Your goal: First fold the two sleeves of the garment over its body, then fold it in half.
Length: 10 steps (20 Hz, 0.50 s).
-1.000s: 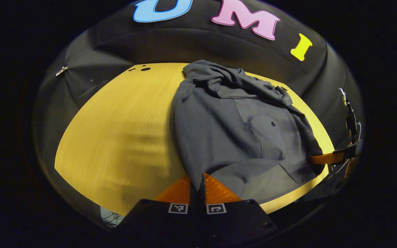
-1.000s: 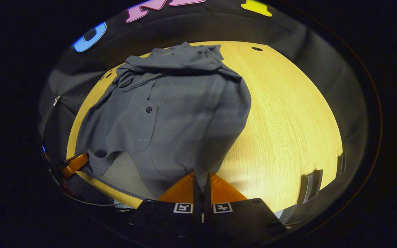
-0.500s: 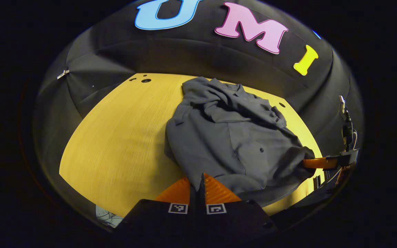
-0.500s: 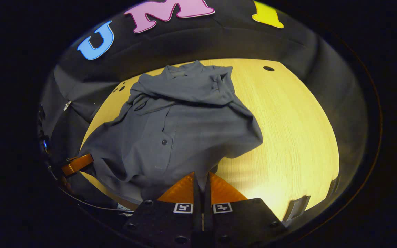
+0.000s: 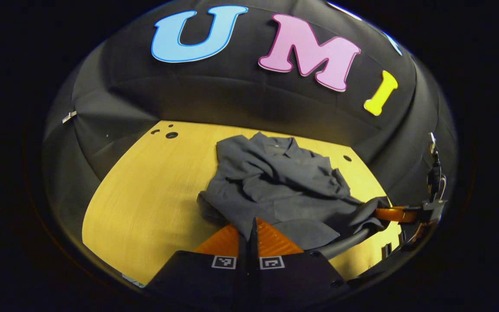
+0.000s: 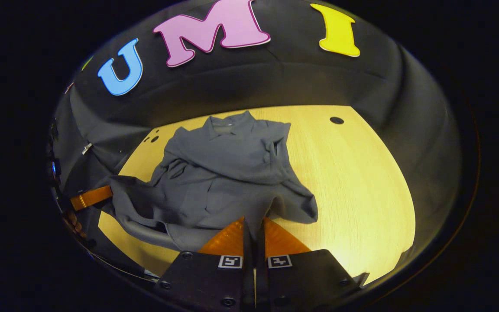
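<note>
A dark grey button shirt (image 5: 275, 182) lies rumpled on the yellow wooden table (image 5: 145, 190), collar toward the far wall, sleeves bunched over its body. My left gripper (image 5: 249, 226) is shut on the shirt's near hem corner, cloth pinched between the fingers. My right gripper (image 6: 256, 225) is shut on the other hem corner of the shirt (image 6: 228, 173). In each view the other gripper appears farther off, holding its corner: the right gripper (image 5: 394, 213) at the right edge, the left gripper (image 6: 89, 197) at the left edge. The lifted hem sags between them.
Bare tabletop (image 6: 362, 186) stretches on both sides of the shirt. Small round holes (image 5: 171, 135) (image 6: 336, 120) mark the table's far corners. The black cloth wall (image 5: 232, 95) closes the table at the back. A hand (image 6: 74, 221) shows by the left gripper.
Both grippers have carried the hem toward the collar, keeping their hold. The shirt's body has bunched up and looks shorter, and more of the wall shows in both views.
</note>
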Motion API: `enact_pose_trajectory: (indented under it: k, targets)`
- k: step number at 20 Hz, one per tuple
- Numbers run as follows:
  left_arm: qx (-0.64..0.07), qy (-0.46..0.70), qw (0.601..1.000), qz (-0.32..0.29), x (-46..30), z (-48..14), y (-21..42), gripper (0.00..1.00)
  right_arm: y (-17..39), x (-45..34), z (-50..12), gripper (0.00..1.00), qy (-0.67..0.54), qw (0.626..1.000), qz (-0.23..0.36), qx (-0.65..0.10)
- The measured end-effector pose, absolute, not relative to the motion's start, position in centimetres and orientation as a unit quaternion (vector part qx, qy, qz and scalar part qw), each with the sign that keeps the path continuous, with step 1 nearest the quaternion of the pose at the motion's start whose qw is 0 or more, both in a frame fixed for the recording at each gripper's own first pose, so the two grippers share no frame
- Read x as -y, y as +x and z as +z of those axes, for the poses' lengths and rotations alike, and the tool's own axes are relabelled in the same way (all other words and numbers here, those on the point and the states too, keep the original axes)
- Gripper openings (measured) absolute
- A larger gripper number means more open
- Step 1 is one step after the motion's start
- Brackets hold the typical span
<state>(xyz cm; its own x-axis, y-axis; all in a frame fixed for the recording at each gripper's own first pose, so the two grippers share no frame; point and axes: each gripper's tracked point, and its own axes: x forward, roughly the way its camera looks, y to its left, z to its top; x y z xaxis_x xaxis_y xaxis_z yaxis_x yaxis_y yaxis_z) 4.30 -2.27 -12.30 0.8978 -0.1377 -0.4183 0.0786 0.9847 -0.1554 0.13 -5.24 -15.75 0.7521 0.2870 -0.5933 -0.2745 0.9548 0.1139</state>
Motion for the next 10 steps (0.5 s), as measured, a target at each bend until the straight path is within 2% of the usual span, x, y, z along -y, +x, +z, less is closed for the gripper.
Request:
enact_pose_trajectory:
  k: [10]
  targets:
    - [-0.163, -0.098, 0.981, -0.038, 2.5, -6.4, 12.2, 0.05, 9.1, 3.2, -11.0, 0.07, 0.003, 0.95, 0.171, -0.26]
